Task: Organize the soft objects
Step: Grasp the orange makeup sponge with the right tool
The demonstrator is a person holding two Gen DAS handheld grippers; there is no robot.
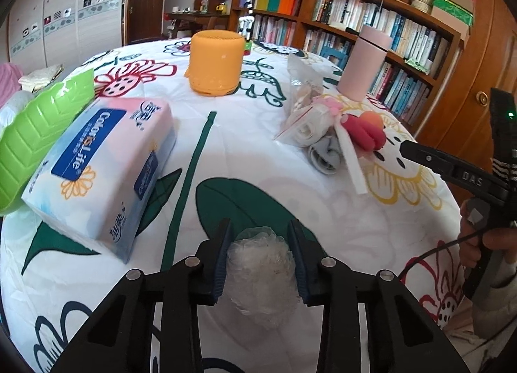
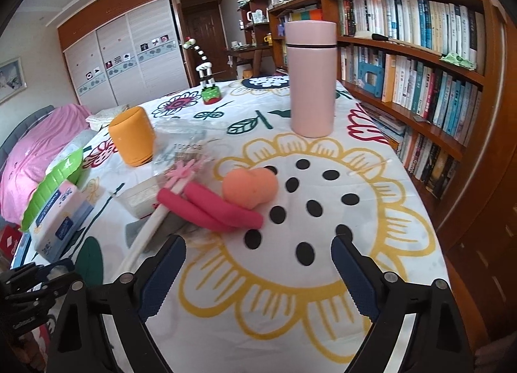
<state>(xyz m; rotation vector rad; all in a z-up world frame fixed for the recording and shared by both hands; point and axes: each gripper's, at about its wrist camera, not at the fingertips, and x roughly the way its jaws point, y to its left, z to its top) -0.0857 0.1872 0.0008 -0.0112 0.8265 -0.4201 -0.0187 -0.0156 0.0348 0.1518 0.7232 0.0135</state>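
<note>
Left wrist view: The left gripper [image 1: 260, 260] is closed on a crumpled ball of clear plastic film [image 1: 261, 273], which sits between both blue finger pads and just above the white floral-print tablecloth [image 1: 245, 153]. A rectangular soft pack of facial tissues with a blue label [image 1: 103, 172] lies to the left, touching a bright green ribbed plastic tray [image 1: 35, 134] behind it. An orange cylindrical silicone cup [image 1: 216, 61] stands upside down further back. To the right lies a cluster of soft items: a clear zip bag holding small pale items [image 1: 303, 95], a rolled grey sock [image 1: 324, 155], a white flat strip [image 1: 350, 160], pink foam rollers [image 1: 365, 134] and a peach-coloured sponge [image 1: 371, 118]. A tall pale pink cylindrical bottle [image 1: 363, 63] stands upright behind the cluster. The right gripper [image 1: 407, 147] enters from the right, held by a hand [image 1: 494, 240]; its tip is near the pink foam rollers.

Right wrist view: The right gripper [image 2: 258, 250] has its jaws spread wide with nothing between them, above a yellow flower print. The pink foam rollers [image 2: 213, 208] and peach-coloured sponge [image 2: 250, 187] lie just ahead, touching each other. The pale pink cylindrical bottle [image 2: 311, 79] stands upright beyond. The orange cylindrical silicone cup [image 2: 131, 135] and the tissue pack [image 2: 61, 221] are to the left.
</note>
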